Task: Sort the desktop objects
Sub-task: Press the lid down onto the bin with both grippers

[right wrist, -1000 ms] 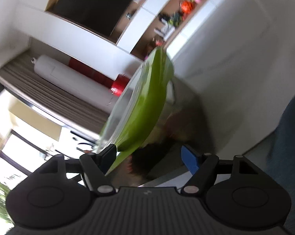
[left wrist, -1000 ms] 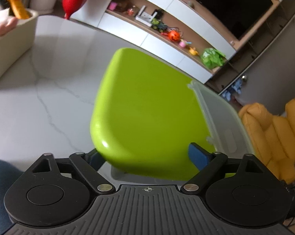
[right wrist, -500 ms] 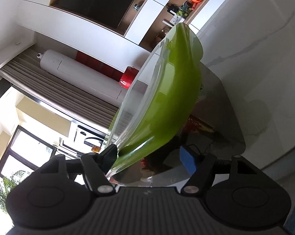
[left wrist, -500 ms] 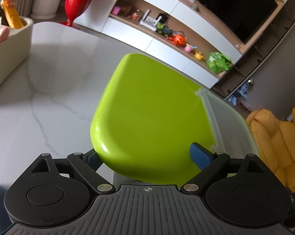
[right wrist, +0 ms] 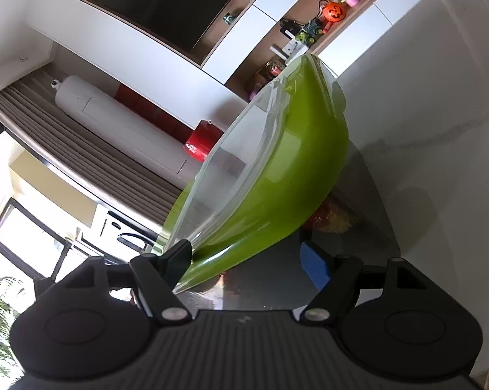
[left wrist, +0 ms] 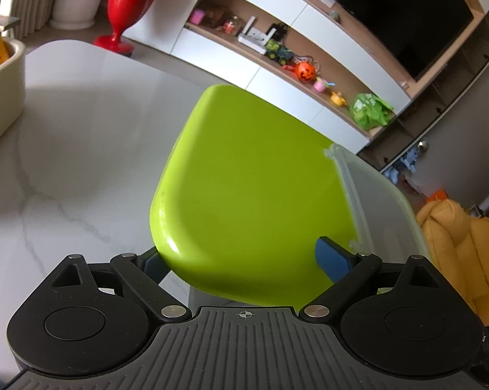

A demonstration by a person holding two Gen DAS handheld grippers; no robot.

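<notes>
From my left gripper (left wrist: 244,256) the green lid (left wrist: 251,195) covers its own left finger almost wholly and hides whatever sits in the clear box (left wrist: 384,201) just beyond the right finger, so I cannot tell if the jaws actually bite on the lid. Far off to that tool's left, the cream bin (left wrist: 0,97) is cut by the frame edge and the orange thing in it is only partly seen. Ahead of my right gripper (right wrist: 247,260), the reddish contents under the lid are too dark and blurred to name.
</notes>
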